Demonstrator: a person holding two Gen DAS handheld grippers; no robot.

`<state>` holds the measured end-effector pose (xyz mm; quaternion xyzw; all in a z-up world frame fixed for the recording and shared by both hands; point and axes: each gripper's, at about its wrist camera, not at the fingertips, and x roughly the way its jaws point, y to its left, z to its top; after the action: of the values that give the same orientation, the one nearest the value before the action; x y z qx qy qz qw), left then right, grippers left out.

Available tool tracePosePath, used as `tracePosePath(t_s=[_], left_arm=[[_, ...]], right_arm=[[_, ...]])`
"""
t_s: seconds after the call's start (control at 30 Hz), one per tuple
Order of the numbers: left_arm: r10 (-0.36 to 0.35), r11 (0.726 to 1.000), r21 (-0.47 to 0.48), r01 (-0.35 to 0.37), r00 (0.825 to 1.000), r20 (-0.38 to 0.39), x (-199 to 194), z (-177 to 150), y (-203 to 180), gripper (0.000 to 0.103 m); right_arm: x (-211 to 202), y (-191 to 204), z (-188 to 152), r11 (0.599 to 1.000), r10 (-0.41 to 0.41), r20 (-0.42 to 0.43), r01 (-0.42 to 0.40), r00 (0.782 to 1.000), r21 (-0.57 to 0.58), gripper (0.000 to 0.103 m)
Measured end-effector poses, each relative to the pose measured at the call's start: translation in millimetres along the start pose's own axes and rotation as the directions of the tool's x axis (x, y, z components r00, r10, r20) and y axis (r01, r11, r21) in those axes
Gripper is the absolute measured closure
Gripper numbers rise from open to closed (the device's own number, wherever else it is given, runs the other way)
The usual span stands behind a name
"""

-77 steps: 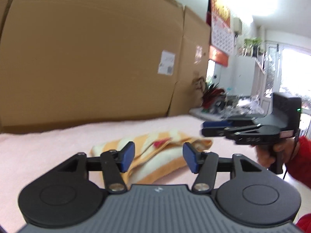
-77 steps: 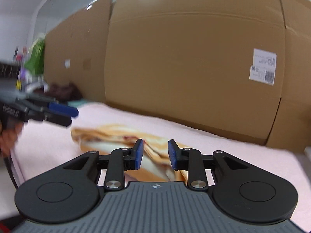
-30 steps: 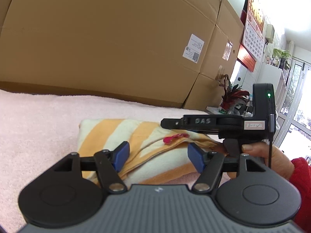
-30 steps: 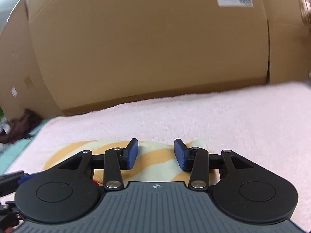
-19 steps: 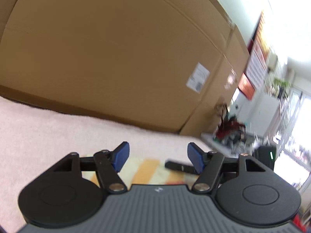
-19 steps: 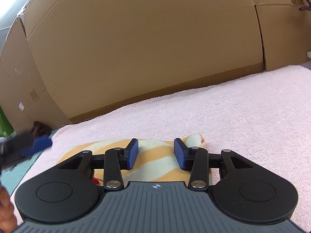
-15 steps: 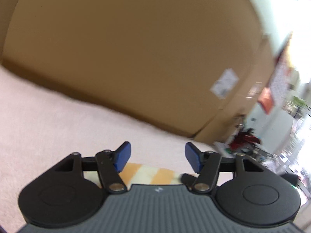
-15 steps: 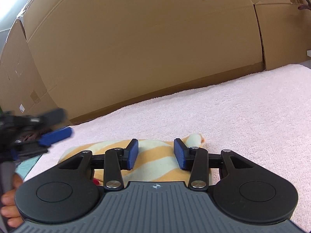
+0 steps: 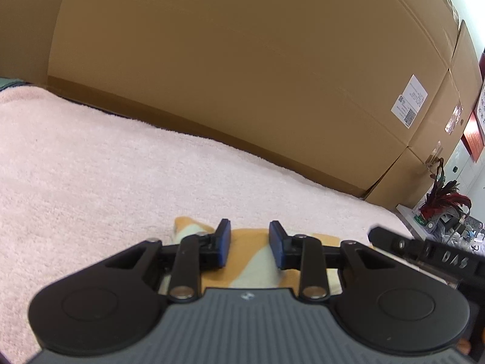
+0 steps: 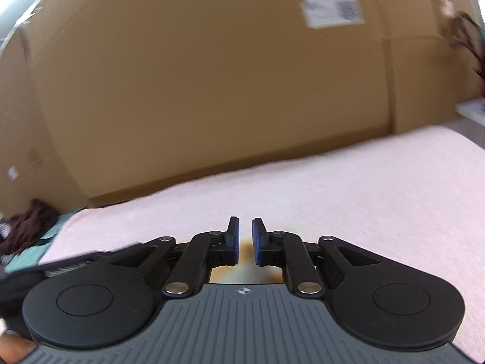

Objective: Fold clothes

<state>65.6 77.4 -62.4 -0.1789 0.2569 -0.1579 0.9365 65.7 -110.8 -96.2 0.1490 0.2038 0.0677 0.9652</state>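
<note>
Readable text
"DAS" is read on the right gripper (image 9: 424,253) in the left wrist view. The print on the white label (image 9: 409,105) on the box (image 9: 242,75) cannot be read.

Pink terry cover (image 9: 91,166) spread wide below. Behind it, tall cardboard boxes (image 9: 242,75) standing as a wall, white shipping label (image 9: 409,109) stuck near the right seam. Red-leaved plant (image 9: 444,200) on a cluttered shelf far right. Dark crumpled cloth (image 10: 27,224) at left edge.
</note>
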Motion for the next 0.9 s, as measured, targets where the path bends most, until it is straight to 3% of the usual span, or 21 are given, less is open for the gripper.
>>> tracePosePath(t_s=[0.07,0.23,0.3,0.4,0.57,0.9], left_arm=[[-0.006,1.0,-0.01,0.006,1.0,0.0,0.1,-0.3,1.9,0.07],[-0.009,1.0,-0.014,0.009,1.0,-0.001,-0.3,-0.9,2.3,0.07],[-0.012,1.0,-0.017,0.012,1.0,-0.001,0.1,-0.9,2.5,0.07],[-0.021,0.999,-0.028,0.021,1.0,-0.003,0.3,-0.8,4.5,0.07],[-0.03,0.999,-0.037,0.03,1.0,-0.003,0.5,-1.6,6.3,0.07],[-0.047,0.999,-0.021,0.048,0.999,0.01,-5.4,-2.9,6.4,0.068]], right_arm=[[9.9,16.9,5.5,0.999,0.033,-0.026,-0.034,0.999,-0.038,0.091],[51.4,37.2,0.0,0.987,-0.027,-0.167,0.0,0.986,-0.159,0.091],[49.7,33.6,-1.0,0.986,-0.033,-0.169,0.005,0.985,-0.167,0.093],[41.8,14.8,4.0,0.987,-0.106,-0.144,0.087,0.984,-0.136,0.097],[31.3,-20.3,5.5,0.997,-0.064,-0.134,0.059,0.989,-0.04,0.103],[26.8,-32.3,1.0,0.998,-0.002,-0.12,0.011,0.993,0.069,0.103]])
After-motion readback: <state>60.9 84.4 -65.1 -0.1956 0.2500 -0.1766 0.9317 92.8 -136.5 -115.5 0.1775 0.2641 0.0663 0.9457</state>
